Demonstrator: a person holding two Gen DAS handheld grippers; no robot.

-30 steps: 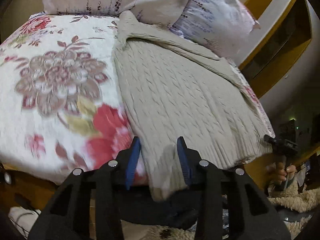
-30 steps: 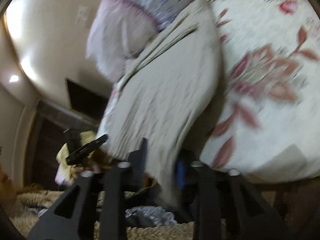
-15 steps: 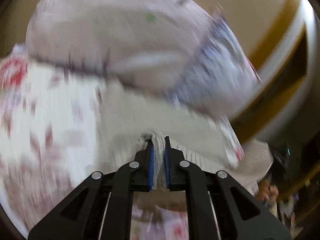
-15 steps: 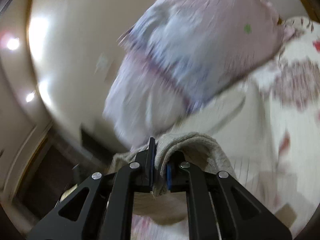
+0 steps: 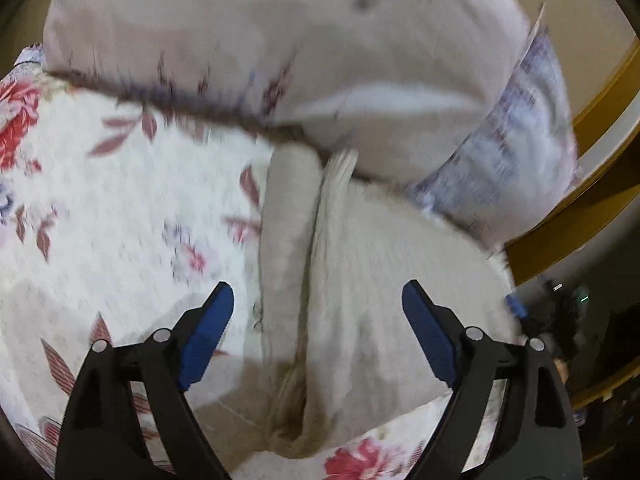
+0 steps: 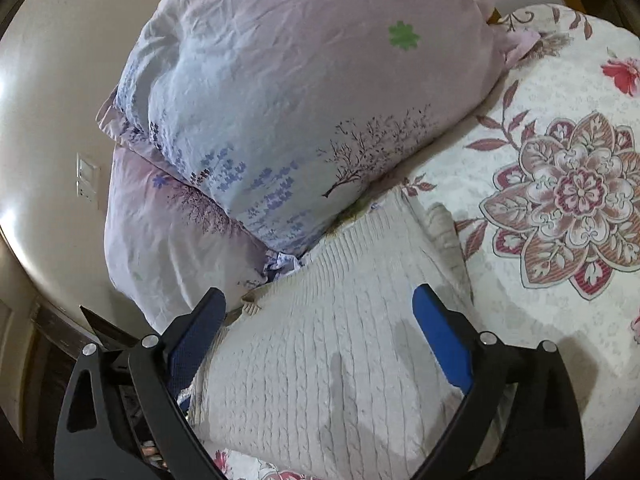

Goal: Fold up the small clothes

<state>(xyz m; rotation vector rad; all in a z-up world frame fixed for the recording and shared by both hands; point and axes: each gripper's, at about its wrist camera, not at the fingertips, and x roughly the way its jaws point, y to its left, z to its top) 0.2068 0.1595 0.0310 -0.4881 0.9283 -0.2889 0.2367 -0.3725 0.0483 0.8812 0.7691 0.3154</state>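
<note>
Left wrist view: my left gripper (image 5: 318, 308) hangs spread wide, holding nothing, over the sweater (image 5: 360, 280), which lies doubled on the bedspread (image 5: 120, 208) below the pillow (image 5: 280, 48); blur hides the knit. Right wrist view: my right gripper (image 6: 320, 312) gapes empty over cable-knit ribs, thick and soft. Best next: align edges, press the layers flat

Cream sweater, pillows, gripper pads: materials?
Cream cable-knit sweater: soft yarn knit, wool or acrylic, going by the ribbed cable rows; matte. Lilac printed pillows: thin woven fabric, probably cotton, finely creased. Blue pads on the right gripper: likely textured rubber or plastic; dotted surface.
</note>
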